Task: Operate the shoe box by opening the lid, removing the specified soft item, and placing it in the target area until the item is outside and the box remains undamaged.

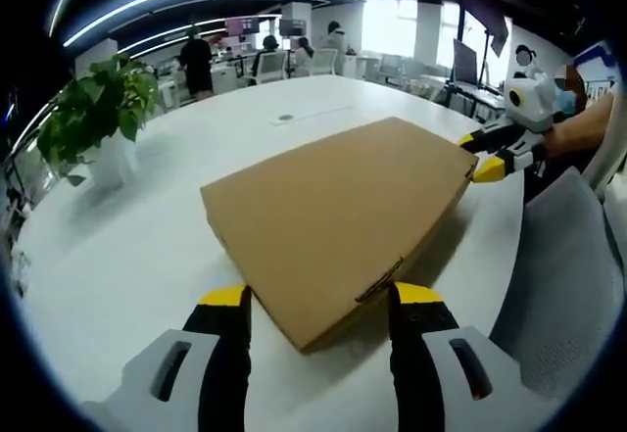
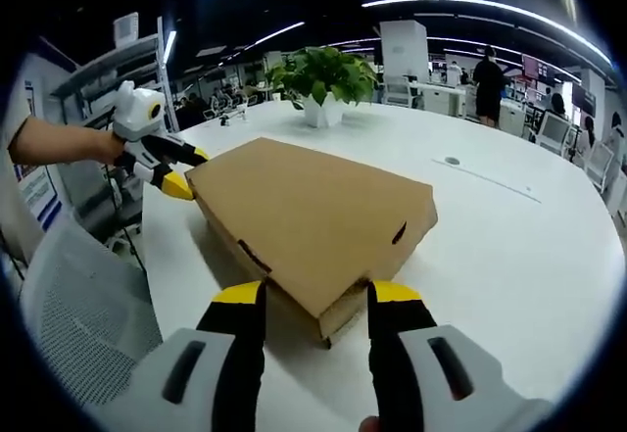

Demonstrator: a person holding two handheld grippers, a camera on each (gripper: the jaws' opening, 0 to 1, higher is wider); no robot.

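A flat brown cardboard shoe box (image 1: 338, 216) lies on the white table (image 1: 127, 256) with its lid down. My left gripper (image 1: 320, 295) is open, its yellow-tipped jaws standing on either side of the box's near corner. At the far right corner, the right gripper (image 1: 477, 155) reaches in, one jaw above the box edge and one below. In the right gripper view the same box (image 2: 304, 207) shows from the opposite side. My right gripper (image 2: 315, 292) is open astride its near corner, and the left gripper (image 2: 188, 172) sits at the far left corner, held by a hand.
A potted green plant (image 1: 93, 109) (image 2: 323, 79) stands on the table beyond the box. A grey mesh chair (image 1: 568, 265) (image 2: 78, 295) is pushed up to the table edge. A small round port (image 2: 451, 161) is set in the tabletop. People and desks fill the background.
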